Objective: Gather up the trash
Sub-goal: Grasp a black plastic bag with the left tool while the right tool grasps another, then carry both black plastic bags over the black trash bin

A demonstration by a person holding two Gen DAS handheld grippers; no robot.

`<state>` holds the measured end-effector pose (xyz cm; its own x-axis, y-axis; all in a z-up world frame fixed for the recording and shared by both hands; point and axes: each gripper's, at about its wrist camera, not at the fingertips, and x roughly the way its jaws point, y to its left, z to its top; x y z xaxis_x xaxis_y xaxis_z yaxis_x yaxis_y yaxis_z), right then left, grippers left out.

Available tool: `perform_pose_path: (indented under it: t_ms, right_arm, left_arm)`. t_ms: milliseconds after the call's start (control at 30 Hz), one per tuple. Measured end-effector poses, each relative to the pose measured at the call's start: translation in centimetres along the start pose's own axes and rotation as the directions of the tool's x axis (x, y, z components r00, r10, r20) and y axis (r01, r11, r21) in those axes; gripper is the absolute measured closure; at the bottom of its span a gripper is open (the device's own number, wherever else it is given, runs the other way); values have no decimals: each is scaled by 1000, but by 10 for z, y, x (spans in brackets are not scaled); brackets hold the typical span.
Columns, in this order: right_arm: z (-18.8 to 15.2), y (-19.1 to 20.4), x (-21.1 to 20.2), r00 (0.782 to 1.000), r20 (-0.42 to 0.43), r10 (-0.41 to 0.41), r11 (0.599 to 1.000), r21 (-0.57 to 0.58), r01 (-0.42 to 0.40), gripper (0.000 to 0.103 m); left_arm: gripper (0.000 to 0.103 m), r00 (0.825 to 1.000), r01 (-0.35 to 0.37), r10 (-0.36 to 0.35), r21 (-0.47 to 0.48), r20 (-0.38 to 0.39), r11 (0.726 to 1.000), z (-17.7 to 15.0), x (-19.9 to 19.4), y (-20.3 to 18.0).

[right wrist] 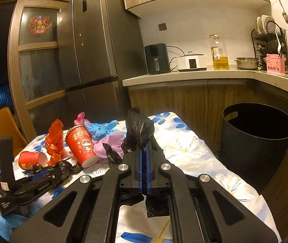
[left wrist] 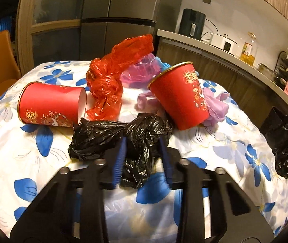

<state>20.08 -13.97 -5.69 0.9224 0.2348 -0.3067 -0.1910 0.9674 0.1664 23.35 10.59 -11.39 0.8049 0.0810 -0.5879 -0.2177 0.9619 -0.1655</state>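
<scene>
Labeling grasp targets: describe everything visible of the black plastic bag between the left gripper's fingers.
The black plastic bag is thin, glossy, crinkled film, bunched into a lumpy wad with a twisted waist near its middle. It lies on the floral tablecloth, near the front of the trash pile. The left gripper straddles its near lobe, blue fingers apart on either side; whether they press it is unclear. Its far edge meets the lying red cup and the tilted red cup.
</scene>
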Motion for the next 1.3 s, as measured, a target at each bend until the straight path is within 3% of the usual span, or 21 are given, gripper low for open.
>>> perform_pose_path:
  t_ms: [100,200,600,833,1067,1300]
  right_arm:
    - [2,-4,-6,1000,6,-5,1000,7,5,99]
    - [2,-7,-14,1000,15,-9,1000,13,8,99]
    - [9,-30,-43,998,62,-22,999,49,19,99]
    - [17,-49,-60,992,106,-62,997,59,56,99]
    - [37,-84,-77,971,181,-155,986,80,143,99]
    - [63,-132,-84,929,247,-277,959,124,253,99]
  left_arm:
    - [90,1000,0,0,0,14,1000,-1,-7,-1]
    - [94,999,3,-3,-5,38,1000,-3,-20,-2]
    - [94,978,67,-72,33,194,997,7,-95,-36]
    - [94,959,173,-192,107,207,979,17,-103,-86]
    - [94,911,298,-343,209,228,931,29,-105,-159]
    - [94,841,433,-496,282,216,856,44,-96,-243]
